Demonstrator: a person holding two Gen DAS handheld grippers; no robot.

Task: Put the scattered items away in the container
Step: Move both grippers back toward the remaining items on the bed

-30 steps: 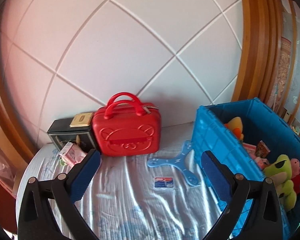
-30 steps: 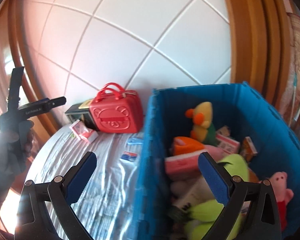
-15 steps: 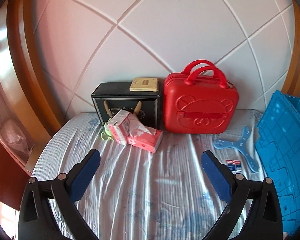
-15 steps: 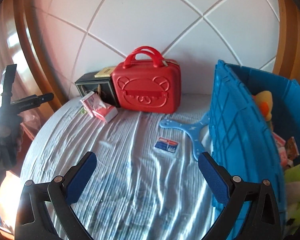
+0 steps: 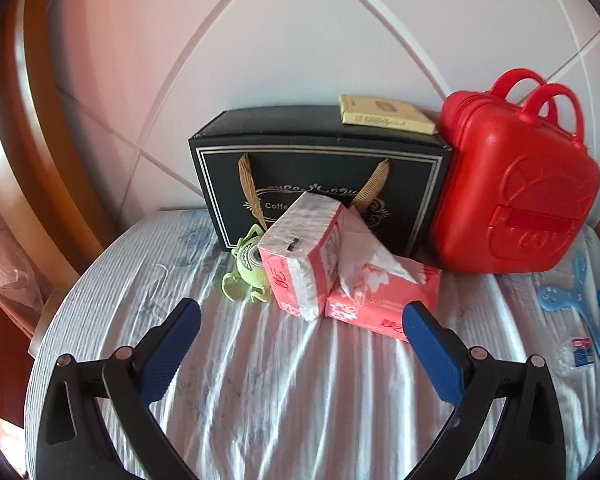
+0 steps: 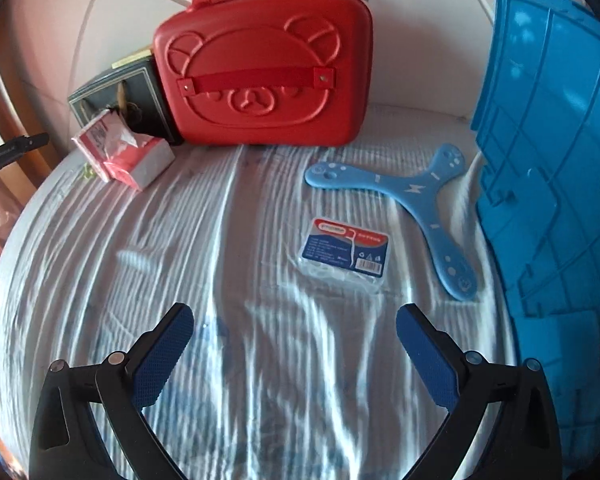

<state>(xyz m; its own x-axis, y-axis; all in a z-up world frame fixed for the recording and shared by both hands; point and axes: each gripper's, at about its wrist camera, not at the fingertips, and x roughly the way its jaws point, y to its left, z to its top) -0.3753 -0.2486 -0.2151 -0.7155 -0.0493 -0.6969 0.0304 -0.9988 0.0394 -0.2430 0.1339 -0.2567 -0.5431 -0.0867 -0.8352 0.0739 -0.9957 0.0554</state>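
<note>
My left gripper (image 5: 300, 318) is open and empty, just short of two pink tissue packs (image 5: 300, 256), one leaning on the other (image 5: 384, 296). A small green one-eyed plush (image 5: 249, 266) lies left of them. My right gripper (image 6: 294, 326) is open and empty above the bed sheet. Ahead of it lie a small blue-labelled floss-pick box (image 6: 346, 248) and a blue three-armed boomerang (image 6: 424, 196). The blue crate's outer wall (image 6: 552, 160) stands at the right. The tissue packs also show in the right wrist view (image 6: 120, 152).
A red bear-faced case (image 6: 260, 76) and a black gift box (image 5: 320, 176) with a flat tan box (image 5: 384, 116) on top stand against the white padded headboard. The boomerang (image 5: 572, 292) and floss box (image 5: 580, 352) show at the left view's right edge.
Both grippers have moved left and down toward the bed. The left one has closed in on the tissue packs. The right one has swung away from the crate's inside to the floss box and boomerang.
</note>
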